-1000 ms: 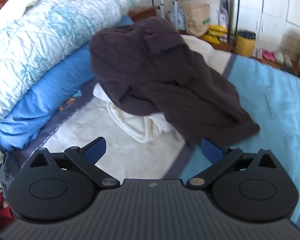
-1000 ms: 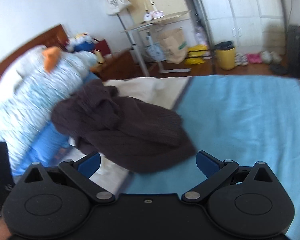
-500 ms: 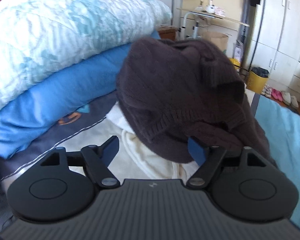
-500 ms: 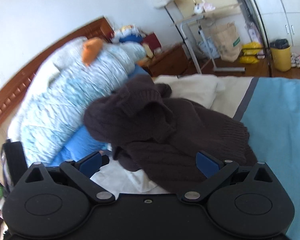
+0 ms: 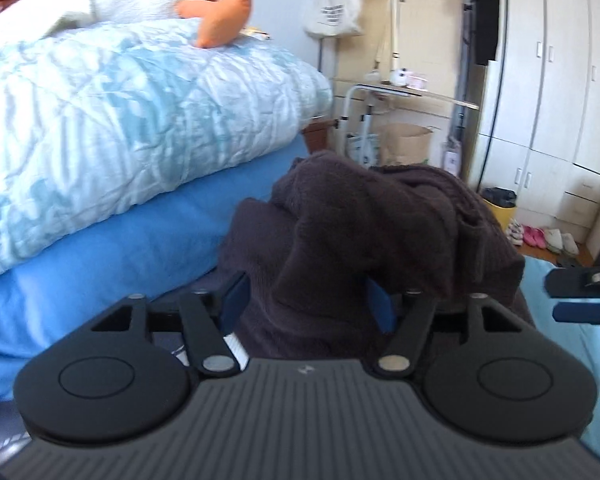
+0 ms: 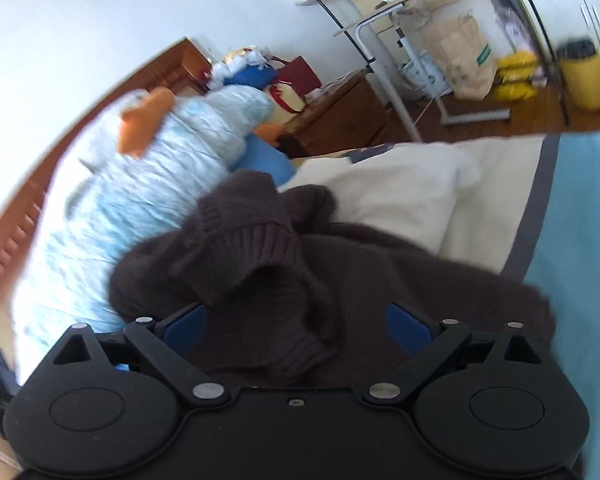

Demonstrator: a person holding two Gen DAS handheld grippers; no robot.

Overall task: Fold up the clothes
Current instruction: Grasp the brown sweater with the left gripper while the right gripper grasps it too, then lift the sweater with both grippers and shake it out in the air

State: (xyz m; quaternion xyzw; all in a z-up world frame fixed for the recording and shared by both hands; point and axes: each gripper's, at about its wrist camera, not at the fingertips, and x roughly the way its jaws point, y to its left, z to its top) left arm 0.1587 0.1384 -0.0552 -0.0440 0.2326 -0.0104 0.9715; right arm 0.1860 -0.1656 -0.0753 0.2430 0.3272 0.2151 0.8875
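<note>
- Dark brown sweater (image 5: pixel 372 240) lies bunched in a heap on the bed, beside the quilt pile (image 5: pixel 120 128): not folded.
- Left gripper (image 5: pixel 306 312) spread wide, knit bulging between its fingers, no clamp.
- Right gripper (image 6: pixel 296 324) likewise spread over the ribbed cuff (image 6: pixel 256 240).
- Whole fold remains.

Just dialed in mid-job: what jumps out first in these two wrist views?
The dark brown knit sweater dominates both views, heaped on the bed with both grippers right at it: the left gripper and right gripper each have open fingers with knit bunched between them. Left of it rises a stack of bedding, a pale blue quilt atop a bright blue blanket. The right gripper also shows at the left view's right edge.
</note>
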